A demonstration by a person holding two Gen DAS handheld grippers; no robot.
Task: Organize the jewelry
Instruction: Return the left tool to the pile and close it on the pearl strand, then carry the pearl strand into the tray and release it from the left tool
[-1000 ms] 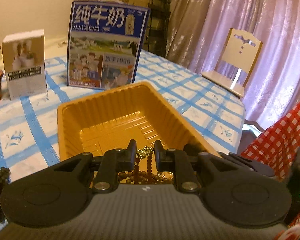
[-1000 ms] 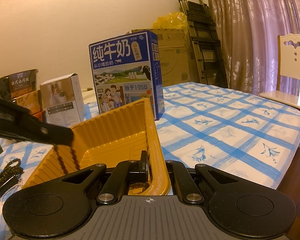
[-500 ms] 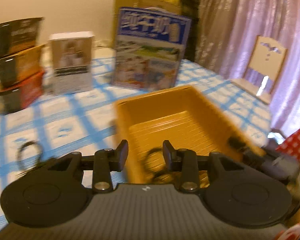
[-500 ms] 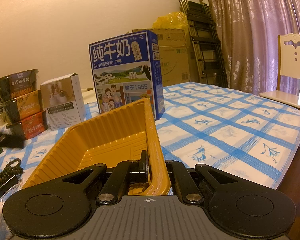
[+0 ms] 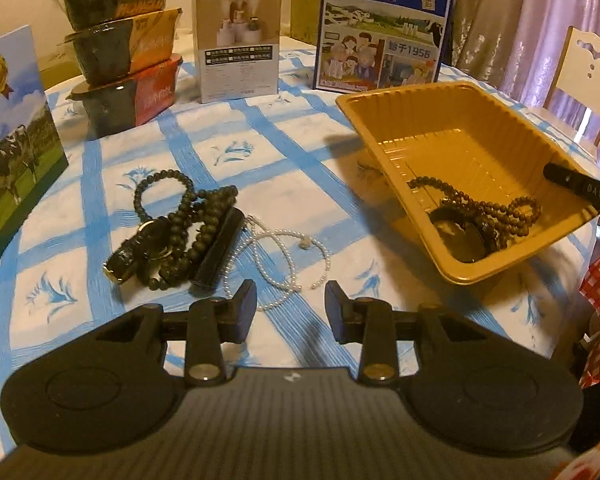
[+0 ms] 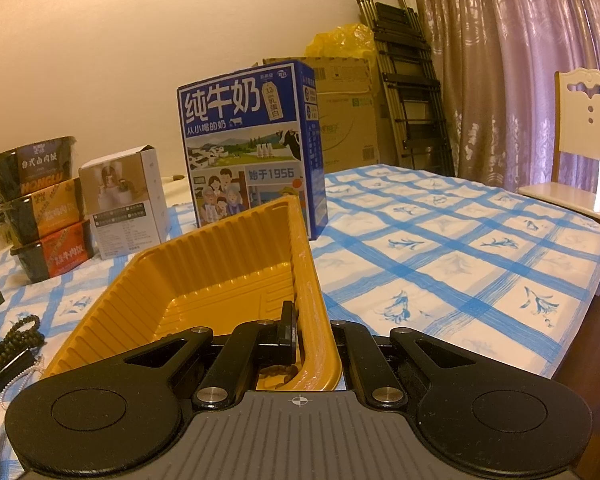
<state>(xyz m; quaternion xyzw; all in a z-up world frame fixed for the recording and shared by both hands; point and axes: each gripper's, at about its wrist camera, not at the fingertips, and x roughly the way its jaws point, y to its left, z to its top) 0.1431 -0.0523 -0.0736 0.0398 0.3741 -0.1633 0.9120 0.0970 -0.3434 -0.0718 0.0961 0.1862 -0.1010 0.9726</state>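
Two grippers, one yellow tray (image 6: 204, 280).
Right gripper (image 6: 314, 330) clamps tray rim; left gripper (image 5: 290, 306) jaws partly apart, just been opening, nothing between, above pearl strand (image 5: 278, 252).

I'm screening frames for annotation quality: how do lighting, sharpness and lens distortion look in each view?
Left wrist view: sharp, warm dim light, soft shadows beside the yellow tray and under the open left gripper; fisheye bends the tablecloth grid. Right wrist view: equally sharp, warm cast, curved edges, dark corners; the right gripper, shut on the tray rim, blocks the bottom.
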